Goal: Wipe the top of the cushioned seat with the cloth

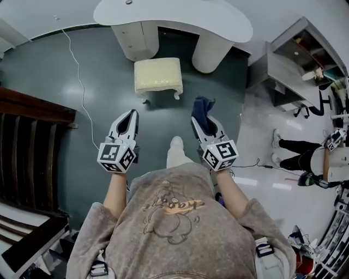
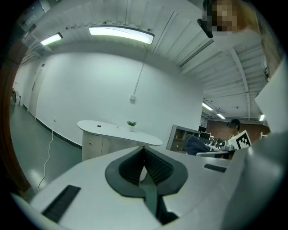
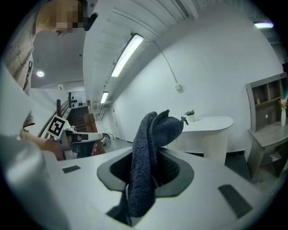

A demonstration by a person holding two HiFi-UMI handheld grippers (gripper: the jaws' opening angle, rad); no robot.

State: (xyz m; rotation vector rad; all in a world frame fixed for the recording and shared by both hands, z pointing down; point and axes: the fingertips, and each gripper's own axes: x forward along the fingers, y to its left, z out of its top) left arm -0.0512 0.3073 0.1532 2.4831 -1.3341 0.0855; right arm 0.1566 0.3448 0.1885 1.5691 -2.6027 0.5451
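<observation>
Head view shows one dark blue cloth (image 1: 203, 107) clamped between the jaws of the right gripper (image 1: 202, 121). Its long axis runs along the jaws, and its bunched end pokes forward past their tips. One cream cushioned seat (image 1: 158, 75) stands on the grey floor (image 1: 98, 92) ahead, well apart from both grippers, its longer side lying across the view, just before a white desk (image 1: 174, 16). The left gripper (image 1: 131, 115) has its jaws together on nothing.

Far off we see a white curved surface (image 1: 163, 19) with a small plant (image 2: 131, 123) on it; a white cable (image 1: 80, 76) trails across the grey floor (image 1: 43, 65), grey shelving (image 1: 289, 68) stands right, dark wooden slats (image 1: 24, 147) left.
</observation>
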